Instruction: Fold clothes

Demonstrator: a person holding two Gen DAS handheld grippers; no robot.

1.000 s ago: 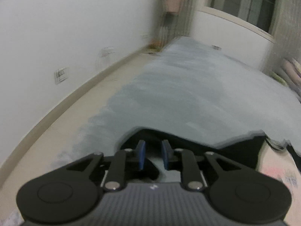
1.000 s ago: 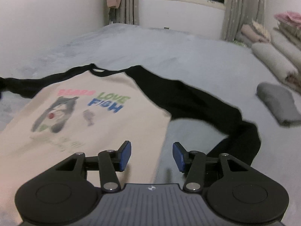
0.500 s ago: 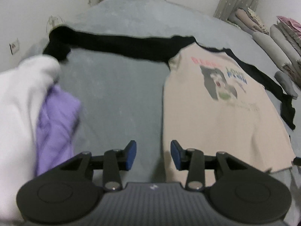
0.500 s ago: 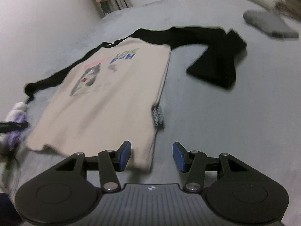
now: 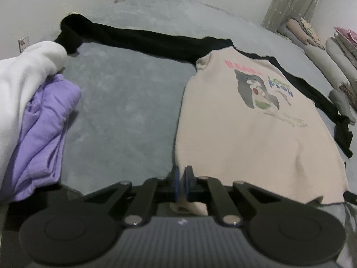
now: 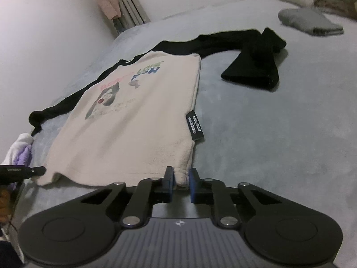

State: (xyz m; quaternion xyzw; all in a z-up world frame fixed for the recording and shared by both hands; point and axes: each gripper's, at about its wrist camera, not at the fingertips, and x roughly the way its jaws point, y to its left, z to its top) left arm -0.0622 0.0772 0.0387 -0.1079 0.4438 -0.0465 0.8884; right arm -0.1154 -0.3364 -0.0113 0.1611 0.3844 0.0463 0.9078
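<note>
Bare blanket (image 5: 125, 102) between shirt (image 5: 241, 138) and purple cloth (image 5: 44, 122).

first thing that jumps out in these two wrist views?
The cream shirt with black sleeves and a cartoon print, spread flat on the grey bed. Each gripper is at a bottom hem corner: the left gripper shut at one, the right gripper closing on bunched fabric. A white and purple clothes pile lies left.
</note>
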